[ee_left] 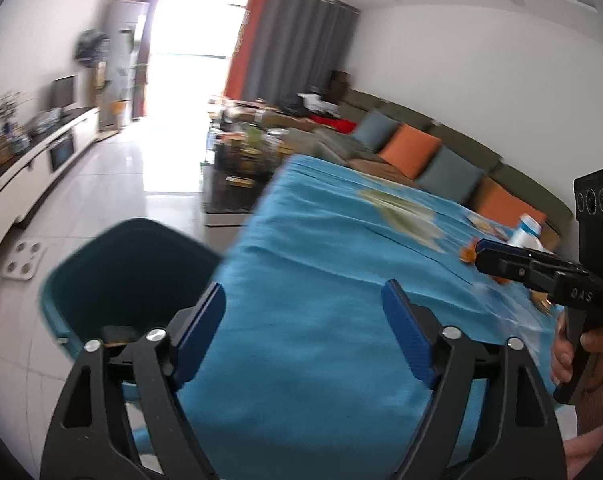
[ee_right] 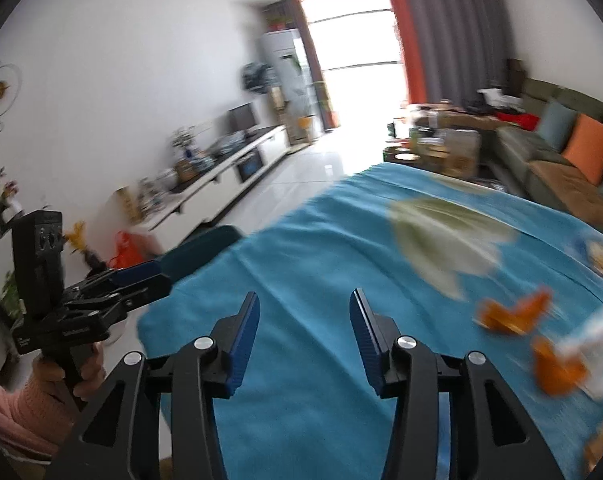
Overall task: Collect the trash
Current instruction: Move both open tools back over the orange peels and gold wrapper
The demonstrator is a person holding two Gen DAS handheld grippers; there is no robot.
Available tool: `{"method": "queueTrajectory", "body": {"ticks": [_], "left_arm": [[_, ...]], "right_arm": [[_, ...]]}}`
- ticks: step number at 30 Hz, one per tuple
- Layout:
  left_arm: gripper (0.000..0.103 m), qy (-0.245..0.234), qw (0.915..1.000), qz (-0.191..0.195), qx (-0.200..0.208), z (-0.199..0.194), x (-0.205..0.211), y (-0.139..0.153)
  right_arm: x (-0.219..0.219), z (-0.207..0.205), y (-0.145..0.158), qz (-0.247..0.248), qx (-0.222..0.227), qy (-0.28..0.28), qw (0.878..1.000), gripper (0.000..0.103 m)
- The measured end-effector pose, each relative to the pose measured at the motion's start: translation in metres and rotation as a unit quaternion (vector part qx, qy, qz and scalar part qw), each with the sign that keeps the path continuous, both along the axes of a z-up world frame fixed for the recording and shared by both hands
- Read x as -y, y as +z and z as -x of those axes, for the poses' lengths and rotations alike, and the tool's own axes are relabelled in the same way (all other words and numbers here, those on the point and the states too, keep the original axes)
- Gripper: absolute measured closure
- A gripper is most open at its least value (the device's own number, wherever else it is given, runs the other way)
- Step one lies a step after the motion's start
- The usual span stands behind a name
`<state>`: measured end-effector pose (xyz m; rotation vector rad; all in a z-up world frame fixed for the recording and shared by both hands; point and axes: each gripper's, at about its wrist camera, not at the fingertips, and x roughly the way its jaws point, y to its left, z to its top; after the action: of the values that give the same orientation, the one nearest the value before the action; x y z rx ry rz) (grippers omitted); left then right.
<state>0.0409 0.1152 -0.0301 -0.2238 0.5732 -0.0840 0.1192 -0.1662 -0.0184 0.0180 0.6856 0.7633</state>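
Hovering over the near end of the table [ee_left: 309,280], both grippers sit empty, which fits a pause between one pickup and another. The left gripper [ee_left: 303,320] has its jaws spread wide with nothing between them but blue cloth [ee_right: 301,248]; it hangs right at the table's edge, just beside the bin [ee_left: 113,272], probably because that is where a load gets dropped. The bin stands on the floor against the table's corner, mouth up, so trash can be carried across and let fall in. Something dark lies at its bottom, too dim to name.

The right gripper [ee_right: 303,320] has its jaws about half apart, also bare. No earlier view is at hand to say more of either.

The trash lies spread on the cloth, well away from the bin: a pale green sheet [ee_right: 445,240] near the middle, orange peel [ee_right: 513,314] to the right of the right gripper, and a white bottle [ee_left: 525,232] past it, blurred in both views. More scraps lie near the far right edge, too smeared to tell.

My guess is that the peel is the right gripper's nearest target; thin, curled pieces will likely need the pads low against the cloth, and pinching the cloth along with them is the risk
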Motion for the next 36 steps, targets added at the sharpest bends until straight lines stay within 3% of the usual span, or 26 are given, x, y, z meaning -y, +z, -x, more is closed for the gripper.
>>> {"method": "queueTrajectory", "body": {"ticks": [10,15,19,23,36], "left_arm": [[0.02,-0.118,0.9927,-0.017,-0.015,-0.037,0.097,-0.005],[0.011,-0.153,0.987,-0.041,-0.027,-0.06,0.139,-0.009],[0.01,-0.17,0.9831,-0.054,-0.042,-0.08,0.157,-0.012],[0.011,-0.182,0.9799,-0.057,-0.058,-0.099,0.171,-0.013],[0.034,-0.226,0.9645,-0.079,-0.112,-0.156,0.213,-0.025]], "right_arm": [[0.118,0.019,-0.005,0.0,0.008,-0.131,0.991,0.053],[0.171,0.024,-0.008,0.0,0.008,-0.2,0.98,0.047],[0.21,0.026,-0.013,0.001,-0.002,-0.25,0.968,0.039],[0.234,0.022,-0.021,-0.003,-0.019,-0.275,0.961,0.034],[0.257,0.011,-0.053,-0.028,-0.087,-0.28,0.956,0.034]]}}
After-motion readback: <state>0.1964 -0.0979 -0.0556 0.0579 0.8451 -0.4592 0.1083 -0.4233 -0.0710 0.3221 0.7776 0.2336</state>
